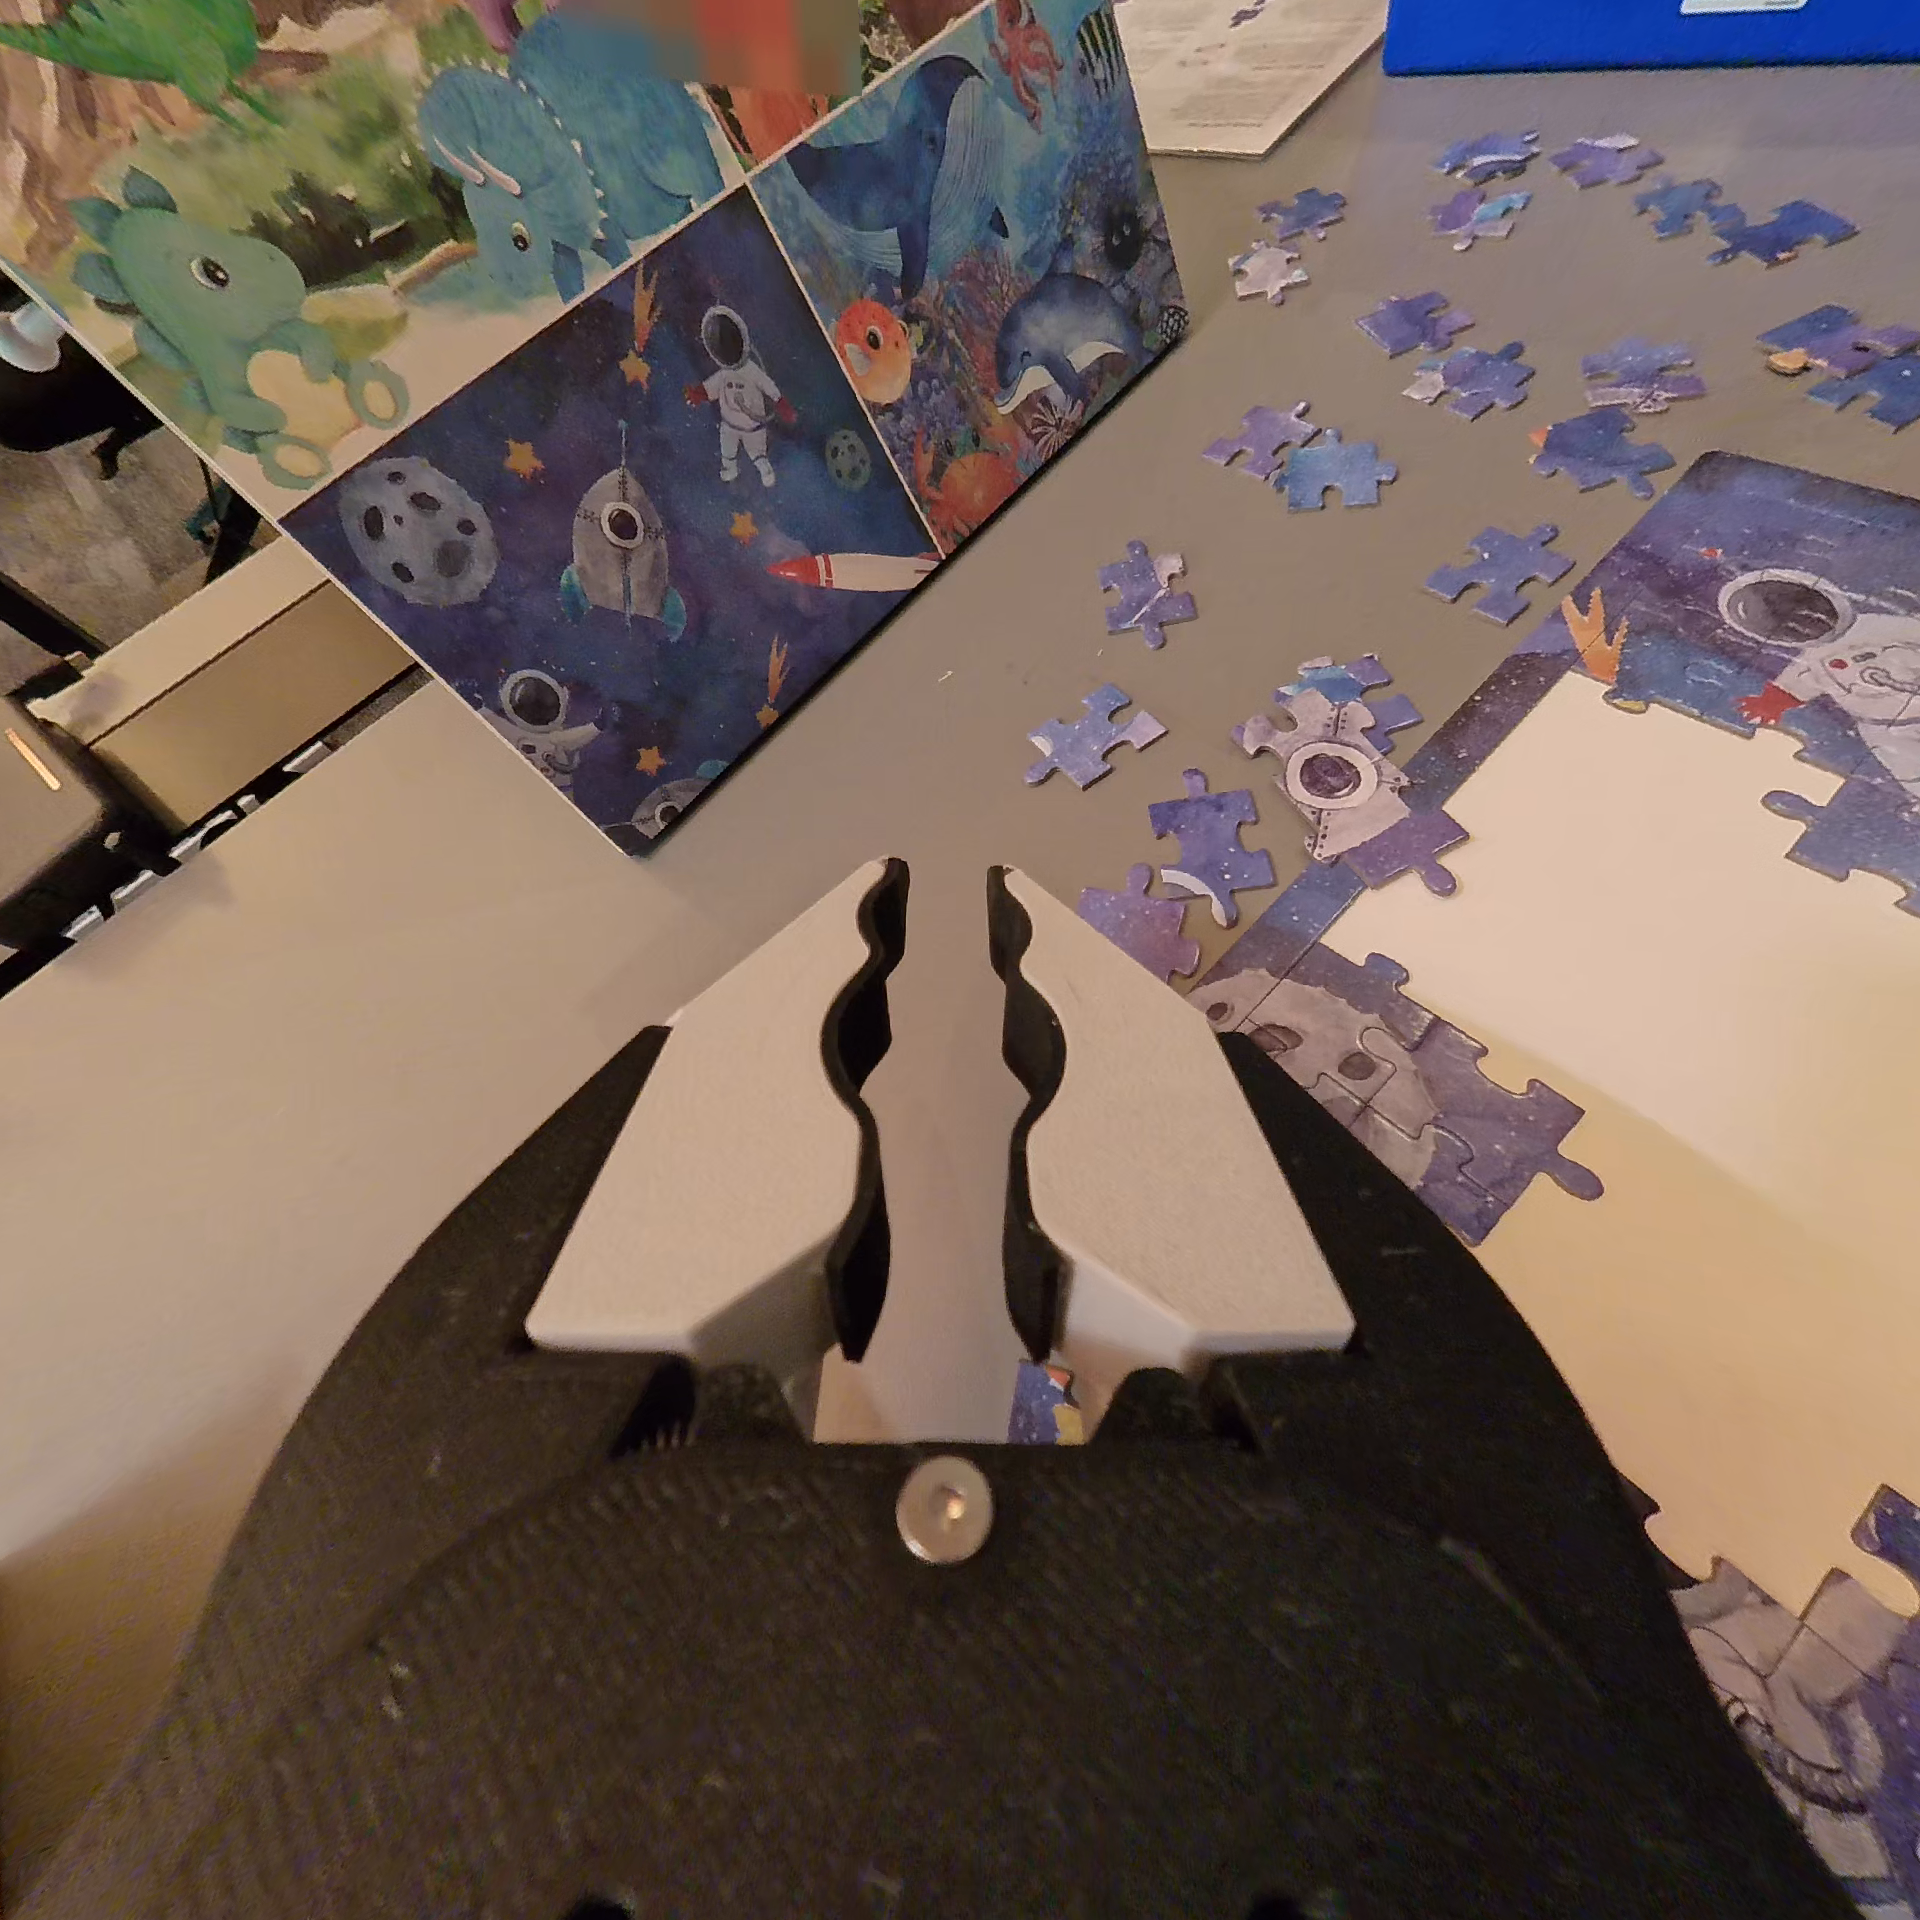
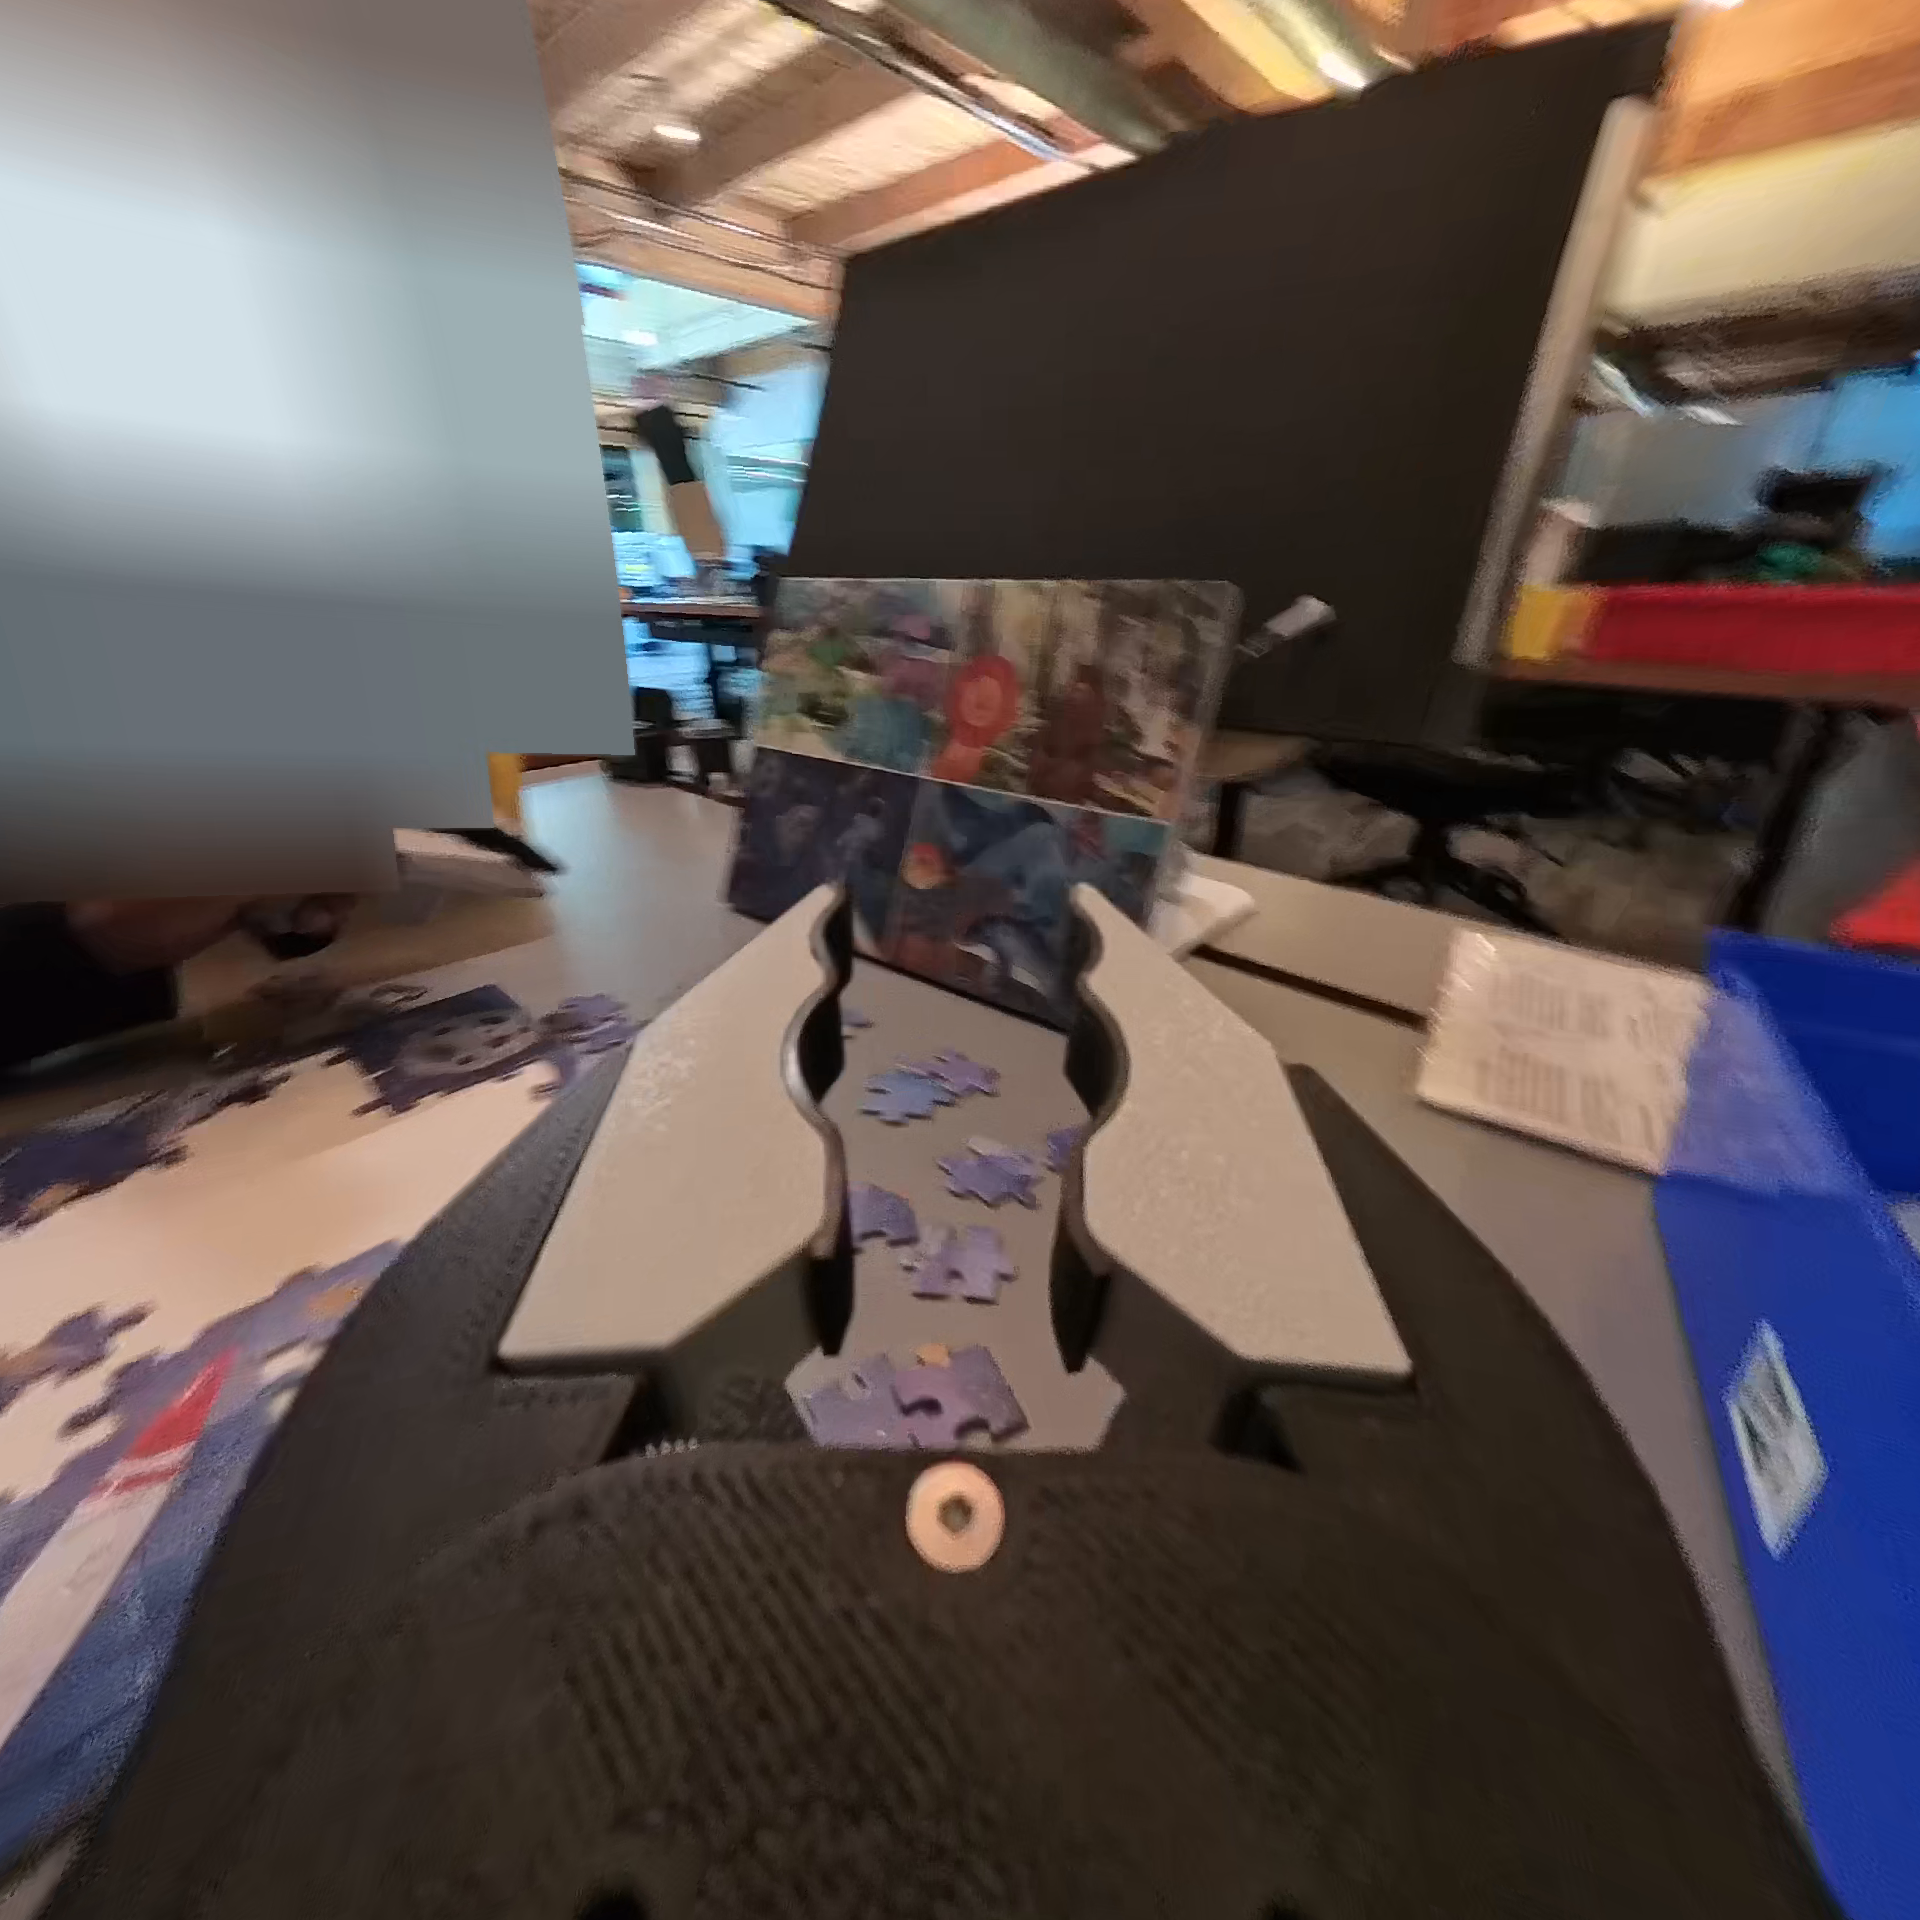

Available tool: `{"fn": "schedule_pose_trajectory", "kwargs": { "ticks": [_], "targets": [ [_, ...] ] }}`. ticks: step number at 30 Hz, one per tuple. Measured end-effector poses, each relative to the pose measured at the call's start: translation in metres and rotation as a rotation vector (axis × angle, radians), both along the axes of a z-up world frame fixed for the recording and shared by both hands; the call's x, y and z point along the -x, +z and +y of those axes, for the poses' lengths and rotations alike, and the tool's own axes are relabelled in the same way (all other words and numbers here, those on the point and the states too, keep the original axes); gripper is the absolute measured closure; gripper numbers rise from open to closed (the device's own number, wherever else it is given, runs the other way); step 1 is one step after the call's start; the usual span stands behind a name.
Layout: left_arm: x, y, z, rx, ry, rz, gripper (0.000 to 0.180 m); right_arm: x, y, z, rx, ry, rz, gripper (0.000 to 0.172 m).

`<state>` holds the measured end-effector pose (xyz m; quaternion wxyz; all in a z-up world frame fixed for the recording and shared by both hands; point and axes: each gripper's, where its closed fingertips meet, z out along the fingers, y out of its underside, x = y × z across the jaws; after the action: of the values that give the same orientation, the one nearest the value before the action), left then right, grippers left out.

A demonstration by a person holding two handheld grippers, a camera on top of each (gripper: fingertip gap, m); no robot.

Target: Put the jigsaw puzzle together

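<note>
My left gripper [image 1: 945,883] hovers over the bare grey table [image 1: 312,1039]. Its jaws stand a narrow way apart with nothing between the pads. A loose purple puzzle piece [image 1: 1138,920] lies just right of its right fingertip, at the corner of a partly assembled space puzzle [image 1: 1403,1081] on a white board [image 1: 1662,935]. My right gripper [image 2: 961,904] is open wide and empty. It is raised over several loose purple pieces [image 2: 925,1081] that show through its gap. The right wrist view is blurred.
A picture-covered puzzle box [image 1: 623,416] stands upright on the table ahead, also in the right wrist view [image 2: 987,748]. More loose pieces [image 1: 1496,566] are scattered to the right. A blue bin [image 2: 1797,1351] and a printed sheet [image 2: 1558,1049] lie at the right. One gripper's finger ends stand about 35 centimeters off the other's. From my left tips it is roughly 7 centimeters to the loose purple puzzle piece [image 1: 1138,920]; from my right, 35 centimeters.
</note>
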<state>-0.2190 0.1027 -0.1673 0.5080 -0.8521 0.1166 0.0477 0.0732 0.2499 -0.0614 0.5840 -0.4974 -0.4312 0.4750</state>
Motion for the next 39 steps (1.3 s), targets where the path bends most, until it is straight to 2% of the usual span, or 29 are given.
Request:
{"fn": "schedule_pose_trajectory", "kwargs": {
  "ticks": [2,4,8,12,15,19,26,32,34,39],
  "targets": [
    [0.001,0.000,0.000,-0.003,0.003,-0.002,0.166,0.000,0.000,-0.028,-0.135,0.111,-0.035,0.130],
    [0.001,-0.001,0.000,0.000,0.002,-0.012,0.165,-0.002,-0.020,-0.047,-0.193,0.193,-0.168,0.129],
    [-0.001,0.002,0.000,-0.011,-0.001,-0.016,0.165,-0.017,-0.079,-0.090,-0.072,0.450,-0.562,0.129],
    [-0.005,0.001,0.001,-0.009,-0.012,-0.005,0.165,-0.031,-0.120,-0.124,-0.025,0.616,-0.834,0.127],
    [-0.007,-0.002,0.002,0.003,-0.019,0.004,0.165,-0.041,-0.143,-0.134,0.014,0.688,-0.969,0.123],
    [-0.006,-0.004,0.002,0.007,-0.016,-0.004,0.165,-0.051,-0.157,-0.139,0.105,0.730,-1.028,0.118],
    [-0.005,-0.003,0.002,0.002,-0.013,-0.011,0.165,-0.079,-0.158,-0.145,0.189,0.678,-1.056,0.124],
    [-0.009,-0.007,0.003,0.015,-0.025,-0.015,0.165,-0.104,-0.153,-0.195,0.300,0.742,-1.095,0.126],
    [-0.011,-0.008,0.003,0.017,-0.031,-0.013,0.165,-0.099,-0.148,-0.198,0.255,0.710,-1.056,0.128],
    [-0.013,-0.005,0.003,0.009,-0.035,-0.001,0.165,-0.081,-0.143,-0.167,0.040,0.512,-0.947,0.130]
  ]
}}
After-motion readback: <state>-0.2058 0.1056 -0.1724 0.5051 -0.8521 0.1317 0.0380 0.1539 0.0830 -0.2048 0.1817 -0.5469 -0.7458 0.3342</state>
